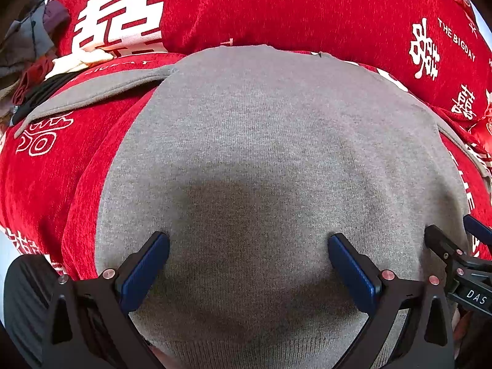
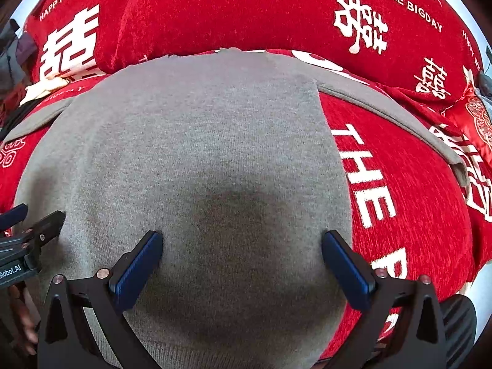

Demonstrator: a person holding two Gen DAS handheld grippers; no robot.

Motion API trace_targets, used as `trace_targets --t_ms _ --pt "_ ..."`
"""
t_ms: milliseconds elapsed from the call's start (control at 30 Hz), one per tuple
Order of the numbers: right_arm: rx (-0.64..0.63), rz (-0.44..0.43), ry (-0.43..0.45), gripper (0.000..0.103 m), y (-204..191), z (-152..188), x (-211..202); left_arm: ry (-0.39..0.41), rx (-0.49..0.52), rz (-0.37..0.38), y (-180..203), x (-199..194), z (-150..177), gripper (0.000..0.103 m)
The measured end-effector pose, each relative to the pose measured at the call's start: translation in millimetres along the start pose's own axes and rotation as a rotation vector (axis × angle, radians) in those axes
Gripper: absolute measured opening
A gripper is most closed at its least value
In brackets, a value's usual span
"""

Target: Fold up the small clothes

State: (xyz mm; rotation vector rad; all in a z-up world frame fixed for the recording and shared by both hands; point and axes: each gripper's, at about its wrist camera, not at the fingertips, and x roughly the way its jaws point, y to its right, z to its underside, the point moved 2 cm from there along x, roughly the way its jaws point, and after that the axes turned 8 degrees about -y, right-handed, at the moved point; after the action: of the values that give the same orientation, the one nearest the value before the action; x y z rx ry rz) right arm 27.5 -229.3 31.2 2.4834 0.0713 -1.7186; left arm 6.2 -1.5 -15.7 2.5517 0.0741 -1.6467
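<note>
A grey knit garment (image 1: 264, 141) lies flat on a red cloth with white lettering (image 1: 276, 6). One sleeve (image 1: 92, 92) stretches out to the left, and the other sleeve (image 2: 393, 113) runs to the right. My left gripper (image 1: 249, 246) hovers open just above the garment's near part, blue pads wide apart, nothing between them. Over the same body of the garment (image 2: 196, 141) my right gripper (image 2: 243, 243) is open too. Each gripper shows at the edge of the other's view: right gripper (image 1: 455, 246), left gripper (image 2: 33, 227).
A red cushion or raised fold (image 2: 246, 9) with white characters runs behind the garment. A heap of mixed clothes (image 1: 30, 46) sits at the far left. A person's fingers (image 2: 27, 329) show at the lower left. The red cloth's bare part (image 2: 415, 190) lies right of the garment.
</note>
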Motion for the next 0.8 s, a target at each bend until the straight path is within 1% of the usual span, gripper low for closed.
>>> trace_targets --t_ms 100,200,300,333,400,467,567,633,700,800 --pt "0.003 -0.008 -0.003 0.103 0 0 0 -0.010 0.003 -0.007 1 0 -1 0.103" --pt "-0.001 -0.006 -0.006 0.103 -1 -1 0 -0.038 0.008 -0.016 2 0 -4 0.103" --pt "-0.026 -0.015 -0.043 0.103 -1 -6 -1 -0.083 0.032 -0.044 7 -2 -11 0.103" --pt "-0.026 -0.029 -0.059 0.103 1 -9 -2 -0.090 0.052 -0.052 10 -4 -15 0.103" --pt "0.023 -0.086 -0.060 0.103 12 -18 -9 -0.069 0.093 -0.054 19 -15 -26 0.103" --pt "0.108 -0.146 -0.038 0.103 31 -32 -21 -0.028 0.123 -0.042 32 -30 -43 0.103" --pt "0.206 -0.166 -0.020 0.103 63 -57 -34 -0.022 0.163 -0.019 54 -40 -71 0.103" --pt "0.264 -0.161 -0.008 0.103 88 -74 -39 -0.041 0.189 0.015 74 -42 -93 0.103" --pt "0.310 -0.162 -0.009 0.103 110 -86 -39 -0.079 0.205 0.050 94 -37 -114 0.103" --pt "0.394 -0.141 -0.022 0.103 150 -98 -33 -0.099 0.215 0.064 119 -30 -139 0.103"
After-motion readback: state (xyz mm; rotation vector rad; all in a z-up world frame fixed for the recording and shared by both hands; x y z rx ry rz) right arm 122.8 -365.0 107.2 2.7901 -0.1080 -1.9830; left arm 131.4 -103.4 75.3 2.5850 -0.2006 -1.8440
